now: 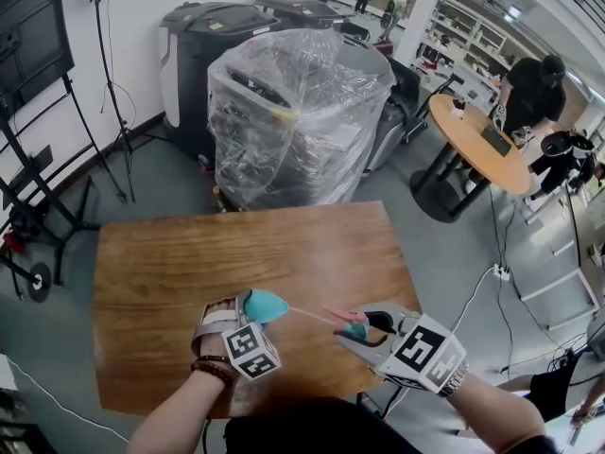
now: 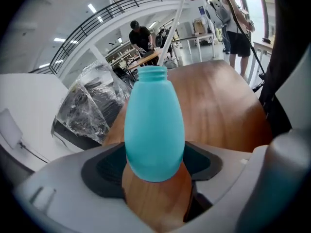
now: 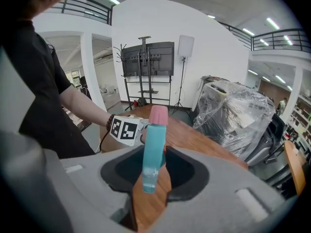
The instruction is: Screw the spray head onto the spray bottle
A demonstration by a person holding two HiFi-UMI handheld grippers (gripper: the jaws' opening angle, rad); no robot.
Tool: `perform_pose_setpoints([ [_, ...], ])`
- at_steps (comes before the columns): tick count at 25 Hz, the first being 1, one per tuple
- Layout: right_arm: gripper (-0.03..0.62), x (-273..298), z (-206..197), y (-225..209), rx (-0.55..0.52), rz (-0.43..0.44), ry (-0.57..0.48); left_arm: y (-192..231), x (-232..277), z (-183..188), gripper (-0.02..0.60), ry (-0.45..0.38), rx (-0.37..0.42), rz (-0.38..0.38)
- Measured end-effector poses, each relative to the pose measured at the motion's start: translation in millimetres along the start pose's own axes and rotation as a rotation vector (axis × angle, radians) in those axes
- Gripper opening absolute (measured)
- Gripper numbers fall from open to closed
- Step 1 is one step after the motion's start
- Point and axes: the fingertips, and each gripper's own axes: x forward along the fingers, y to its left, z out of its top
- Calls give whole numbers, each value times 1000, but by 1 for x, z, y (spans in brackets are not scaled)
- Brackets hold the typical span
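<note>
My left gripper [image 1: 251,306] is shut on a teal egg-shaped spray bottle [image 1: 266,305], which it holds above the table with the open neck [image 2: 153,73] pointing away. My right gripper [image 1: 359,333] is shut on the spray head [image 1: 355,328], a teal piece with a pink nozzle [image 3: 158,114]. Its thin white dip tube [image 1: 312,315] runs left from the head to the bottle's mouth. In the left gripper view the tube [image 2: 174,25] slants down onto the neck. The head and the bottle are apart. The left gripper's marker cube [image 3: 124,130] shows behind the spray head [image 3: 153,149].
A bare wooden table [image 1: 236,253] lies under both grippers. Beyond its far edge stands a plastic-wrapped machine [image 1: 295,112] with dark bins behind. Light stands and a screen [image 1: 33,36] are at the left. A round table [image 1: 473,140] with a person is at the right.
</note>
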Motion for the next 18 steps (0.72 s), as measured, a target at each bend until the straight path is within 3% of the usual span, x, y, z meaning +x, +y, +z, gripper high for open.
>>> perform_pose_setpoints([
  [4, 123, 3, 3, 5, -25, 23, -11, 1, -11, -6, 390, 81, 70, 13],
  [8, 123, -1, 4, 7, -42, 37, -26, -2, -13, -16, 390, 130, 66, 0],
  [13, 123, -6, 5, 6, -42, 35, -18, -3, -18, -20, 390, 147, 80, 10],
  [18, 123, 2, 2, 13, -52, 68, -21, -8, -27, -1, 388, 127, 130, 24],
])
